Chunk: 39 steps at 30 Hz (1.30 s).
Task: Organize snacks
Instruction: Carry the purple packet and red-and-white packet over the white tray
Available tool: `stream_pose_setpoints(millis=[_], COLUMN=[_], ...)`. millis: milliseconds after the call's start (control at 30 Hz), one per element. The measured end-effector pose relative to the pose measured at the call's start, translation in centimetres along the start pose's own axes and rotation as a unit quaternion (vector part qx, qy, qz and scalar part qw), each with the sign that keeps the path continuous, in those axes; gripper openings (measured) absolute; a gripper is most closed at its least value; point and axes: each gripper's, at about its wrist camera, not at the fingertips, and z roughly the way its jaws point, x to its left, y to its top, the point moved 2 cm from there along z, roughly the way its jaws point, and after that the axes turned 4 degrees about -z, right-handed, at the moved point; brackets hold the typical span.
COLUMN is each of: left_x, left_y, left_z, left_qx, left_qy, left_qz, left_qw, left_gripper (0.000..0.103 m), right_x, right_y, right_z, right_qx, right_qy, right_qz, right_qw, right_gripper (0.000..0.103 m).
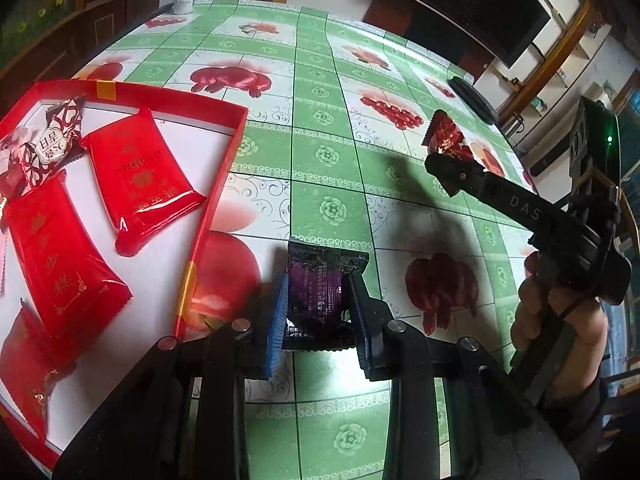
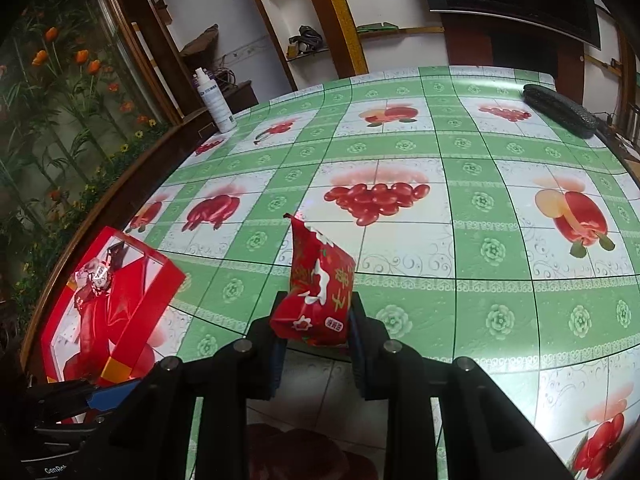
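My left gripper [image 1: 318,300] is shut on a dark purple snack packet [image 1: 318,292], held just above the tablecloth beside the red tray [image 1: 216,196]. Inside the tray lie two flat red packets [image 1: 138,176] [image 1: 60,256] and a red-and-white wrapped sweet [image 1: 52,144]. My right gripper [image 2: 316,320] is shut on a red snack packet [image 2: 320,284] with white print, standing upright between the pads above the table. From the left wrist view, the right gripper [image 1: 448,172] and the hand that holds it show at the right with that red packet [image 1: 448,136]. The tray [image 2: 136,316] shows at the lower left of the right wrist view.
A green and white fruit-print cloth [image 2: 460,240] covers the table. A white spray bottle [image 2: 216,100] stands at the far left edge and a dark folded item [image 2: 560,108] lies at the far right corner. Shelves and a dark screen lie beyond.
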Motion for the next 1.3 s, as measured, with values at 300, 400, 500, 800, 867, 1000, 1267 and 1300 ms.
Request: stream_pose_setpoints(millis=[300,400,500,800,867,1000,1267,1300], left_x=[-0.2,-0.2,-0.2,0.5,0.7,1.0,2.0,2.2], left_y=[-0.1,-0.2,-0.2,-0.2,-0.2,-0.2,-0.5,-0.6], left_z=[-1.1,-1.6,-2.1,-3.3,-3.6,-4.4,-6.4,-6.7], left_qx=[-0.009,-0.014,-0.018,-0.033,-0.037,-0.046,-0.065,-0.069], left_qy=[-0.006,-0.007,-0.005,0.010,0.013,0.020,0.025,0.026], left_qz=[0.000,0.000,0.000,-0.003,-0.004,-0.003,-0.010,-0.011], left_qw=[0.9999,0.9999,0.9998,0.9994,0.9992,0.9987,0.9975,0.9972], left_gripper=[0.028,0.028,0.028,0.028,0.028,0.028,0.028,0.028], right_x=[0.7,0.9,1.0,3.1,3.6,4.7,6.2,6.3], right_y=[0.1,0.1,0.1,0.1,0.0,-0.2,-0.5,-0.5], right_z=[-0.5,-0.6,-0.8,-1.8,-2.1,-2.3,-2.6,-2.6], right_qx=[-0.007,-0.008,-0.009,-0.021,-0.023,-0.026,-0.025,-0.025], right_qy=[0.006,0.008,0.013,0.036,0.041,0.050,0.061,0.063], right_qz=[-0.007,-0.008,-0.009,-0.032,-0.039,-0.049,-0.065,-0.066], right_qw=[1.000,1.000,1.000,0.999,0.998,0.997,0.996,0.996], right_gripper=[0.029,0.030,0.029,0.030,0.030,0.029,0.029,0.029])
